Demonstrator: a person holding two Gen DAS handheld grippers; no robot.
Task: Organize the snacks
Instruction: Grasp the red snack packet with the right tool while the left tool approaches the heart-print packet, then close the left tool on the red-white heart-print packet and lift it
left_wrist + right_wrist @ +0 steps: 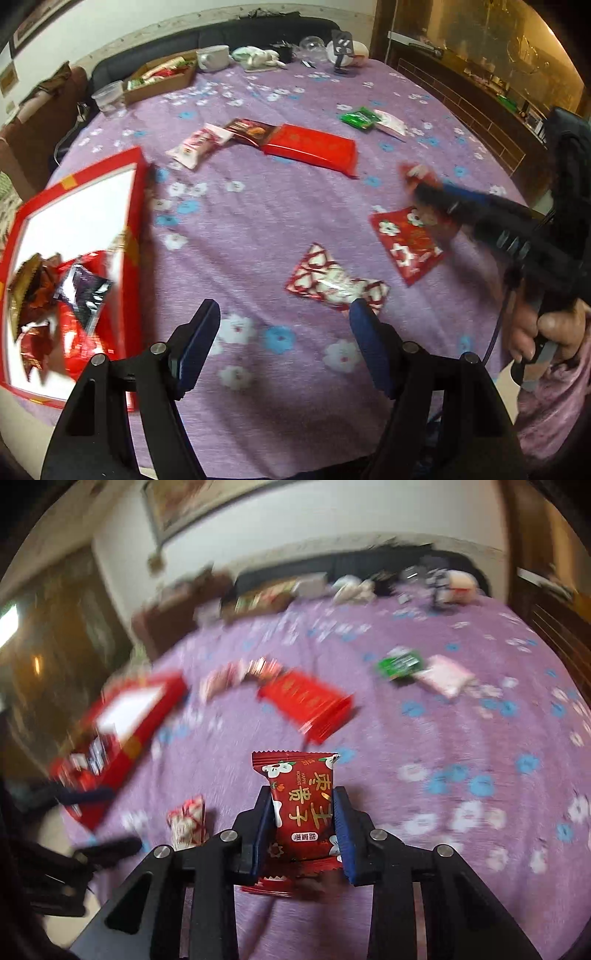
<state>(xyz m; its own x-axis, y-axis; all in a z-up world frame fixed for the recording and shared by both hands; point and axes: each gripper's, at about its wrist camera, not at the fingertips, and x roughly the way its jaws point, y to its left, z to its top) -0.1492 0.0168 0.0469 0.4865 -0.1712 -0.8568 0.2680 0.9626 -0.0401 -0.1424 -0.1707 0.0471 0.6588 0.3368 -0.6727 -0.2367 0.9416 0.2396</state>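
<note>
The right claw (303, 814) is clenched on a small red snack packet (301, 805), its blue pads pressing both sides so the packet stands upright, crimped top edge above the fingertips; a side grip like this keeps a light, slippery wrapper from sliding out while it is carried. The packet is glossy red with white flowers and gold characters down its face, in the lower centre of the right wrist view. A second red wrapper edge shows just beneath it; whether that is gripped too I cannot tell.

The left claw (284, 314) hangs released and empty over the purple flowered tabletop (258, 229), probably free for the next pickup. At the left edge of its view the red box (135, 206) already holds several wrappers, likely the collecting place. A red-and-white packet (336, 284) lies just beyond the left claw's fingertips; a long red bar (314, 147) and a green packet (360, 117) lie farther up.
</note>
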